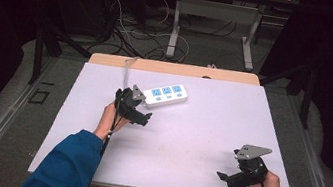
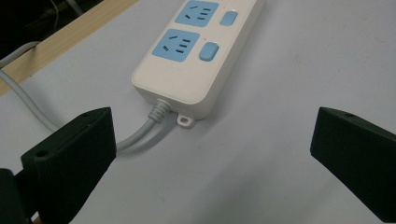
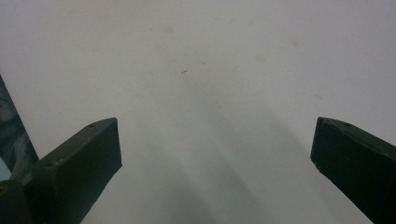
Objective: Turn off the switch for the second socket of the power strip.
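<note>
A white power strip [image 1: 167, 95] with blue sockets lies on the white table top [image 1: 199, 129], toward the back left. Its grey cord [image 1: 127, 69] runs off the far edge. My left gripper [image 1: 143, 116] hovers just in front of the strip's cord end, open and empty. In the left gripper view the power strip [image 2: 196, 60] and its cord [image 2: 140, 135] lie just ahead of the wide-apart jaws of the left gripper [image 2: 212, 135]. My right gripper [image 1: 224, 177] sits near the front right corner, open over bare table. In its own view the right gripper [image 3: 215, 140] holds nothing.
A wooden strip [image 1: 173, 68] borders the table's far edge. Beyond it are a desk frame [image 1: 215, 25] and loose cables on the floor [image 1: 133, 32]. Blue sleeves [image 1: 67, 164] come in from the bottom.
</note>
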Demonstrator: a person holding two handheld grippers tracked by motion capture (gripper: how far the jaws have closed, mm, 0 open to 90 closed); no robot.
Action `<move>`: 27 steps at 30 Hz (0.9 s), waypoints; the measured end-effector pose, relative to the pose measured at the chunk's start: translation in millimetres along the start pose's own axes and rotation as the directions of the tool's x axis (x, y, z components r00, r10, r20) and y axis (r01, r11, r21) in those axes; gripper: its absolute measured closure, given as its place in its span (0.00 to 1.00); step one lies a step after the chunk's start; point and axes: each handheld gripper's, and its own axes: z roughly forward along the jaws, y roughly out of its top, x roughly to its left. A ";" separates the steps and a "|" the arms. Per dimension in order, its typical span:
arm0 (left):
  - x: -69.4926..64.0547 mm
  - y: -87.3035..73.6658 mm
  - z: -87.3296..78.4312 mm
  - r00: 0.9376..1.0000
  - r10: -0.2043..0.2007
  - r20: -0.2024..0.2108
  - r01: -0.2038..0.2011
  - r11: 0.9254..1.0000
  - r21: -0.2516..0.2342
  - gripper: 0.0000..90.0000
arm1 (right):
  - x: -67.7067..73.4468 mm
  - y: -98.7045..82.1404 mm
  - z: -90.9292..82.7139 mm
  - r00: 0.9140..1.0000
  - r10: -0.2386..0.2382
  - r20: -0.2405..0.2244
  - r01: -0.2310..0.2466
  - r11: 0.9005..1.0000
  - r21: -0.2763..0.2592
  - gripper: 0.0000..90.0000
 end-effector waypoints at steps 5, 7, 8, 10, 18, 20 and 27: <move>0.6 6.1 1.1 1.000 0.009 0.000 -0.009 1.000 0.003 0.00 | 0.0 0.1 0.0 1.000 0.000 0.001 0.000 1.000 0.004 0.01; -0.3 8.2 2.4 1.000 0.005 -0.004 -0.005 1.000 0.000 0.00 | -0.1 0.1 -0.1 1.000 0.000 0.000 0.000 1.000 0.005 0.01; -0.1 9.1 2.7 1.000 0.007 -0.002 -0.007 1.000 0.001 0.00 | -0.1 0.1 -0.2 1.000 0.000 -0.001 0.000 1.000 0.004 0.01; -0.5 10.3 4.5 1.000 0.011 -0.006 -0.011 1.000 -0.002 0.00 | 0.0 0.0 0.1 1.000 0.001 0.001 -0.001 1.000 0.003 0.01; 0.9 17.6 7.8 1.000 -0.002 -0.010 0.002 1.000 -0.007 0.00 | -0.2 0.4 -0.5 1.000 0.000 0.000 0.000 1.000 0.019 0.01; 1.7 20.3 7.6 1.000 -0.003 -0.008 0.003 1.000 -0.006 0.00 | -0.4 0.4 -0.7 1.000 -0.003 -0.003 0.003 1.000 0.021 0.01; 3.2 23.7 13.9 0.999 -0.030 -0.013 0.030 1.000 -0.009 0.00 | 0.1 0.3 -0.5 1.000 0.003 0.001 -0.003 1.000 0.021 0.02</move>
